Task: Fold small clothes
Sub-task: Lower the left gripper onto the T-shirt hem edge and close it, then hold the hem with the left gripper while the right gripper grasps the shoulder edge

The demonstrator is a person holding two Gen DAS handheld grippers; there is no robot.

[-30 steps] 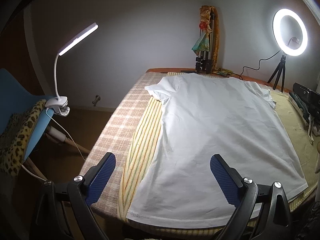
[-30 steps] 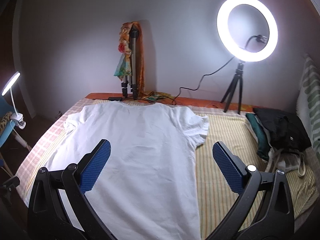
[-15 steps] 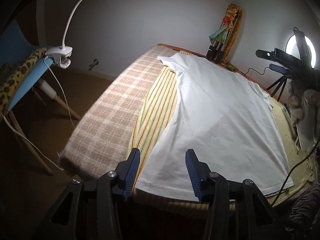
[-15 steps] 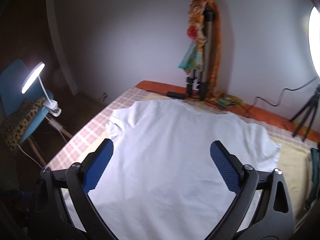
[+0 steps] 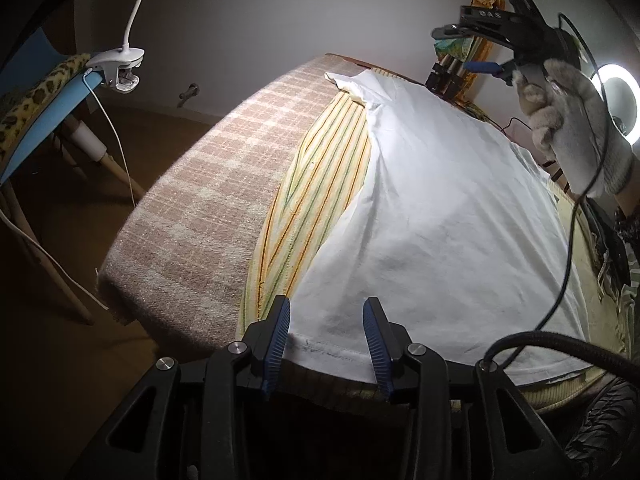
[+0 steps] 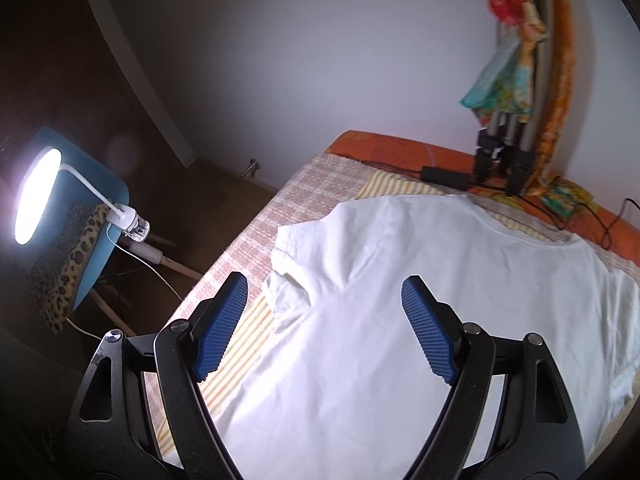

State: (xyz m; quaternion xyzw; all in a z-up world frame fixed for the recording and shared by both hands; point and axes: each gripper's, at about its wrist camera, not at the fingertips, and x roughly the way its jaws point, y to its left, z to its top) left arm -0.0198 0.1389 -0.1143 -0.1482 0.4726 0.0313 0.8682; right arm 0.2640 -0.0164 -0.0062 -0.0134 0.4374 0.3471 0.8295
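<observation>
A white T-shirt (image 5: pixel 432 208) lies flat on the bed, hem toward me, collar at the far end; it also shows in the right wrist view (image 6: pixel 400 320). My left gripper (image 5: pixel 326 344) is open at the shirt's near left hem corner, its blue pads on either side of the hem edge, not closed on it. My right gripper (image 6: pixel 320 328) is open and hovers above the shirt's left sleeve (image 6: pixel 288 280) and shoulder. In the left wrist view the right gripper (image 5: pixel 492 60) is held high over the far end by a gloved hand (image 5: pixel 576 120).
The bed has a yellow striped towel (image 5: pixel 316 200) and a pink checked blanket (image 5: pixel 216 200). A blue chair with a leopard cushion (image 6: pixel 68 256) and a clip lamp (image 6: pixel 36 196) stand left of the bed. A tripod (image 6: pixel 508 140) draped with colourful cloth and a ring light (image 5: pixel 618 100) stand at the far end.
My left gripper has dropped to the near left hem corner and narrowed its opening. My right gripper has swung left and forward from the shirt's right side to above the left sleeve.
</observation>
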